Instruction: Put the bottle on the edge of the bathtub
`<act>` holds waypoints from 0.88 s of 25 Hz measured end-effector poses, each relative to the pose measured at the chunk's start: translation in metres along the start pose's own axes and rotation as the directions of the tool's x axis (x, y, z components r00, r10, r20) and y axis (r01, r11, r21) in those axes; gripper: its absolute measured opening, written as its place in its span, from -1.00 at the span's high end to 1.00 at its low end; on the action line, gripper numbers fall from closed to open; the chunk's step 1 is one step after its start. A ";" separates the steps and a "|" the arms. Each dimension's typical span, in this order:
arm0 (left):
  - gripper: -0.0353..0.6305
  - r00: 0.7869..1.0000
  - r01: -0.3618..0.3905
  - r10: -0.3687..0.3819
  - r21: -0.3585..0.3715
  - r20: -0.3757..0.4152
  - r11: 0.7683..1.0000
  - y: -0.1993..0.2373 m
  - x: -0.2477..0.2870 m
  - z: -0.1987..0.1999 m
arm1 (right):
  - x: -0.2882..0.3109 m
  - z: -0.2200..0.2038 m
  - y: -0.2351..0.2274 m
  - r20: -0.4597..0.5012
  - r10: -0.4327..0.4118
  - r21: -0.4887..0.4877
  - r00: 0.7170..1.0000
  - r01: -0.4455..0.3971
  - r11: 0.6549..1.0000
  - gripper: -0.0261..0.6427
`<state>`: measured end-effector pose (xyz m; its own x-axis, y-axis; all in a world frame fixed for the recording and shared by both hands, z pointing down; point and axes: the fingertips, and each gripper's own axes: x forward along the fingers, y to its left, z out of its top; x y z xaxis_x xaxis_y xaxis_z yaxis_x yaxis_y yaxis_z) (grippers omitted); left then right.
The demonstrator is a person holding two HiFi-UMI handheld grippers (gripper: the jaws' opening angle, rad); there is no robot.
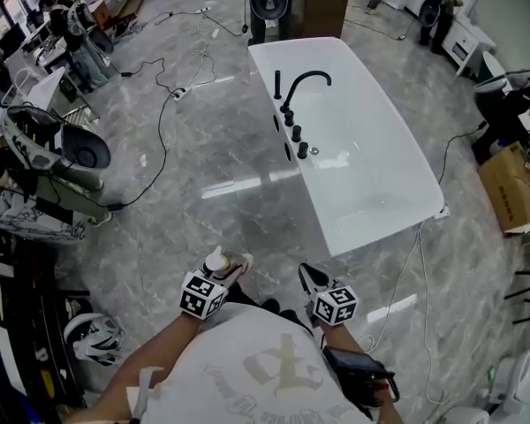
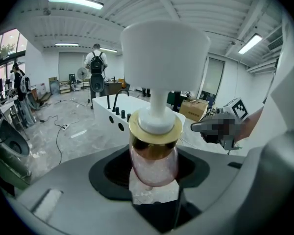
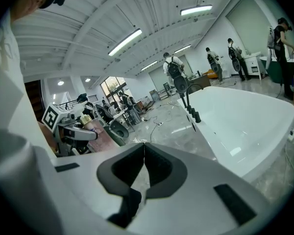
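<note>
My left gripper (image 2: 154, 173) is shut on a bottle (image 2: 154, 153) with a clear pinkish body, a gold collar and a white pump top; it stands upright between the jaws. In the head view the bottle (image 1: 217, 263) shows at the lower middle, held by the left gripper (image 1: 223, 272). My right gripper (image 1: 311, 278) hangs beside it with its jaws closed together and nothing between them; the right gripper view shows the same gripper (image 3: 143, 155) shut. The white bathtub (image 1: 384, 228) with a black faucet (image 1: 302, 91) lies ahead on the floor, well apart from both grippers.
Marble floor (image 1: 212, 193) with cables runs between me and the tub. Equipment and chairs (image 1: 66, 162) crowd the left side; a cardboard box (image 1: 517, 188) sits at the right. People stand beyond the tub in the gripper views.
</note>
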<state>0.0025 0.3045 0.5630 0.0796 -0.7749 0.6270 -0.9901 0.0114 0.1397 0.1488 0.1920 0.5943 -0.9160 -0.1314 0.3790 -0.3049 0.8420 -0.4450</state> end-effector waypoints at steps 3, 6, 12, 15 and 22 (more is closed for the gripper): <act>0.24 1.000 0.019 -0.019 0.011 0.000 1.000 -0.007 0.005 0.007 | -0.001 0.002 -0.005 0.006 -0.004 0.006 1.000 0.004 1.000 0.90; 0.24 0.999 0.036 -0.036 0.014 0.005 0.999 -0.008 0.012 0.013 | 0.000 0.002 -0.010 0.008 -0.017 0.014 1.000 0.017 1.000 0.90; 0.24 0.997 0.081 -0.080 0.019 -0.006 0.997 0.000 0.032 0.015 | 0.005 -0.002 -0.019 0.001 -0.061 0.041 0.998 0.061 0.997 0.90; 0.24 0.994 0.112 -0.112 0.032 -0.012 0.993 0.006 0.046 0.019 | 0.011 -0.002 -0.027 -0.004 -0.089 0.052 0.996 0.089 0.995 0.90; 0.24 0.981 0.192 -0.189 0.065 -0.040 0.979 0.028 0.079 0.036 | 0.030 0.014 -0.041 -0.009 -0.154 0.071 0.988 0.155 0.985 0.90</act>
<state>-0.0231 0.2203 0.5890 0.2701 -0.7374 0.6191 -0.9619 -0.1781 0.2075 0.1297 0.1461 0.6121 -0.8555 -0.2549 0.4507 -0.4606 0.7722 -0.4376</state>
